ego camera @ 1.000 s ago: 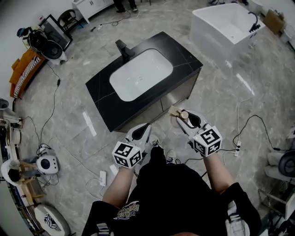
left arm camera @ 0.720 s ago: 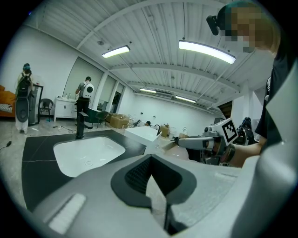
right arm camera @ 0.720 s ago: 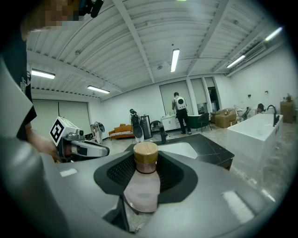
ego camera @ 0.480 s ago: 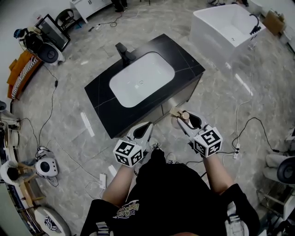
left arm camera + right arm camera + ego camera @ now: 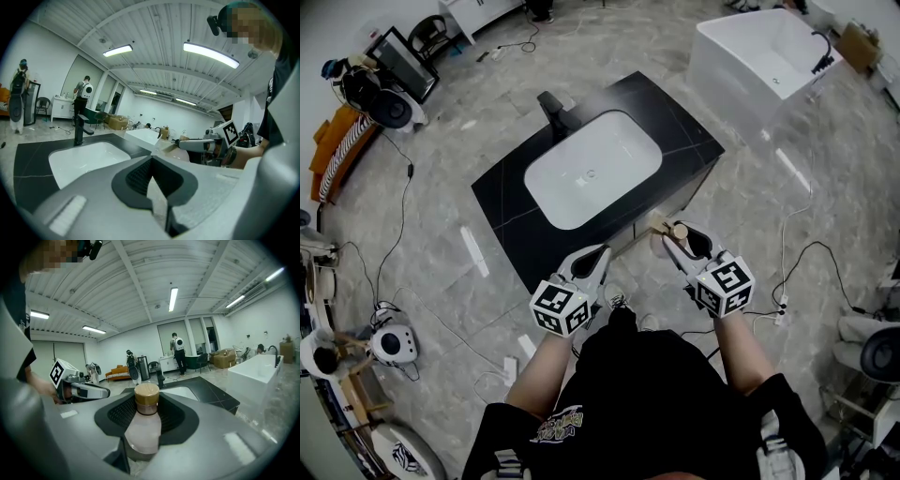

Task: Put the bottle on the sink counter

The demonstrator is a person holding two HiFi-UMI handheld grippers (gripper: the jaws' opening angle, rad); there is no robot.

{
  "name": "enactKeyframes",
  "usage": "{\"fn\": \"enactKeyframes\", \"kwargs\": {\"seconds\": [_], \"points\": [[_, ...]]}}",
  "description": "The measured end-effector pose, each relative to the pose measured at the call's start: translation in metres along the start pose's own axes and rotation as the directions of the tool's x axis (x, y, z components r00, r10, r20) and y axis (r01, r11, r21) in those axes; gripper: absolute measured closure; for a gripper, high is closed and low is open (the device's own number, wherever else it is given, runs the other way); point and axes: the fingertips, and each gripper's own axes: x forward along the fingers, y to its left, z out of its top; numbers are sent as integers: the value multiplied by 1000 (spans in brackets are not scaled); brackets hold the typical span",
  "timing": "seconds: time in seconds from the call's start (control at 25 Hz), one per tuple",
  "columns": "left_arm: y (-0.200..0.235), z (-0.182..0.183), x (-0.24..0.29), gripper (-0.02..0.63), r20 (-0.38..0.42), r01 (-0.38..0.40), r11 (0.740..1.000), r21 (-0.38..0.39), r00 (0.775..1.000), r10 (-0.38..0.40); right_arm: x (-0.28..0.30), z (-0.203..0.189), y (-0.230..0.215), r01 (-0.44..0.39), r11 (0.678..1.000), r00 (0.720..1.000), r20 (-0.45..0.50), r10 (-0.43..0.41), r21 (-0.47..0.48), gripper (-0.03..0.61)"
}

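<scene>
Right claw (image 5: 670,240) noted closed on the bottle (image 5: 142,426), which is held upright between the jaws, pale body pinched at both sides, tan cap (image 5: 146,396) standing clear above them. Left claw (image 5: 597,256) seen beside the right one, well apart from it, jaws drawn together with nothing between them (image 5: 153,183). Black desk (image 5: 514,214) observed directly ahead of both claws, its white basin (image 5: 592,169) set into the middle and a dark faucet (image 5: 553,107) at the edge farthest from the claws. Bottle recorded just off the desk's near edge, in front of the right claw, not resting on the desk. White bathtub (image 5: 759,56) noted farther ahead and to the right of the right claw.
</scene>
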Motion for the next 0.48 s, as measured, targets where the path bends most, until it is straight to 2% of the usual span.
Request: {"fn": "enactKeyframes", "kwargs": {"seconds": [0.48], "points": [[48,8,14,612,-10,17,1000,-23,1000,-17,46,8,-10,20,1000,1000,-15,-19,22,411]]}}
